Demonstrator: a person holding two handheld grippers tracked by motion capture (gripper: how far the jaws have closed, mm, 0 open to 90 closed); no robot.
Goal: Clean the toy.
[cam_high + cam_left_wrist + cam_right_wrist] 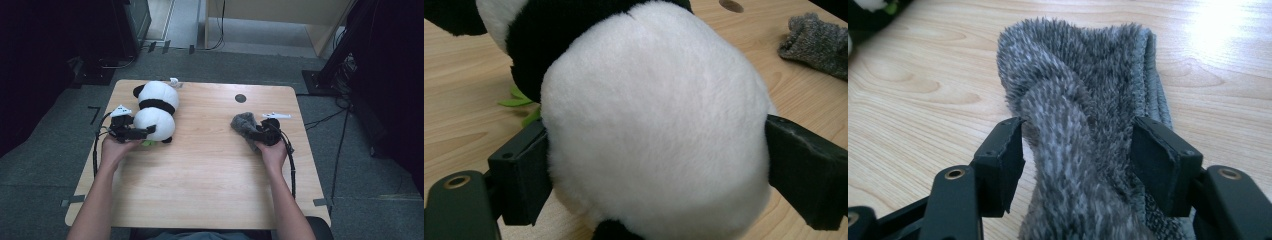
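A black-and-white plush panda (155, 107) lies on the left part of the wooden table (210, 170). My left gripper (145, 132) is at its near end. In the left gripper view its jaws stand wide on either side of the panda's round white body (654, 125), the pads (524, 170) just meeting the fur without denting it. A fuzzy grey cloth (243, 124) lies bunched on the right part of the table. My right gripper (257, 134) is at its near edge. In the right gripper view a fold of the cloth (1073, 75) runs between the open jaws (1078, 155), loose.
A green felt piece (147, 143) pokes out from under the panda. A round dark hole (240, 98) sits near the table's far edge. Cables trail from both grippers along the forearms. Dark stands and a pale cabinet stand on the floor beyond the table.
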